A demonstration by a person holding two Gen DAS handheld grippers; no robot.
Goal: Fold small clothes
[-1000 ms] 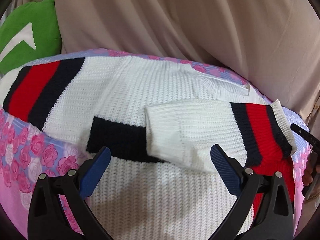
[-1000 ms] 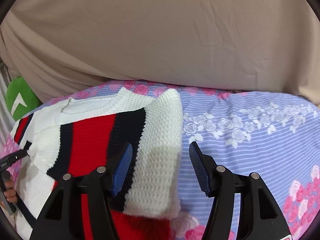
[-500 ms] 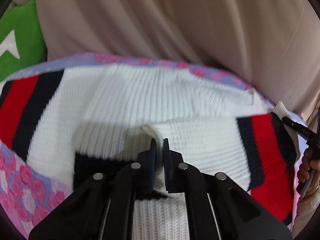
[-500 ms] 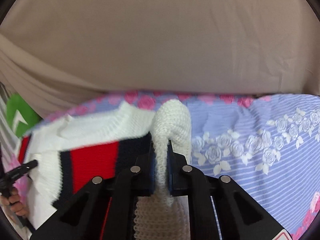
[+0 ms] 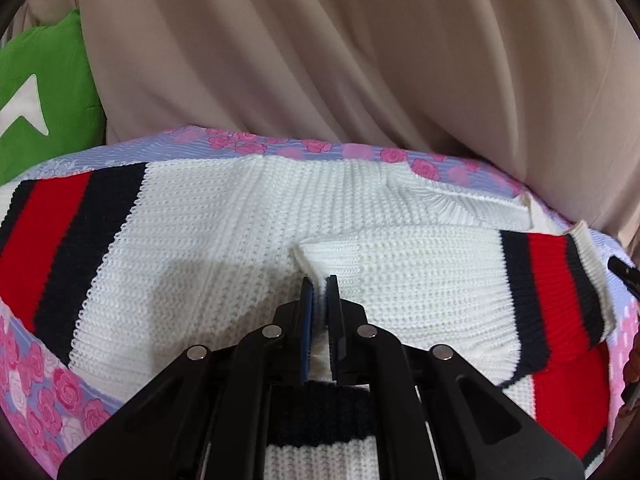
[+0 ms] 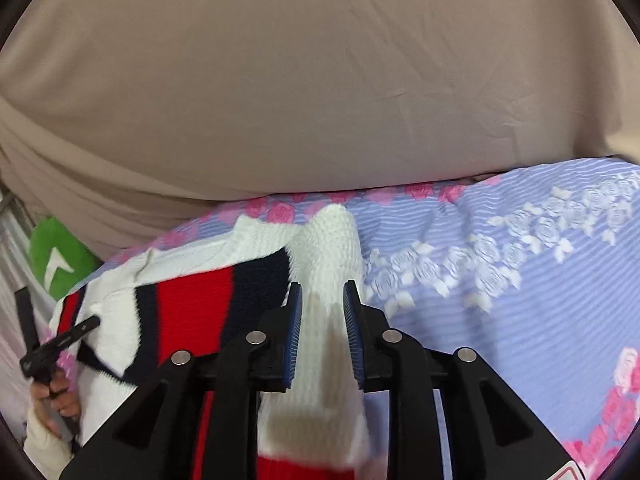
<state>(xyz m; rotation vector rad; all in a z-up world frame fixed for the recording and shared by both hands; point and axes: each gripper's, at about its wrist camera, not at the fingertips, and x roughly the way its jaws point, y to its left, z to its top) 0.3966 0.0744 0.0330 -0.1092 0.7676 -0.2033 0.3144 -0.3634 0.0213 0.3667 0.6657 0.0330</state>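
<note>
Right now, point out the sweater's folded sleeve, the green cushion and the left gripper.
folded sleeve (image 5: 552, 292), left wrist view, on its red stripe.
green cushion (image 5: 52, 92), left wrist view, on its green face.
left gripper (image 5: 320, 284), left wrist view, between its fingertips.

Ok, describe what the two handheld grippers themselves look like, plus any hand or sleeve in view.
Both the left gripper and right gripper have glossy black plastic linkage arms with round silver pivot pins and jaws faced with ribbed blue pads. A red-edged white sticker sits on the right gripper's lower corner. The person's left hand shows bare fingers and a white sleeve. No cables visible.

bare bedsheet (image 6: 500, 300) right of sweater (image 6: 192, 300) (beige drape (image 6: 320, 80) blocks behind).
</note>
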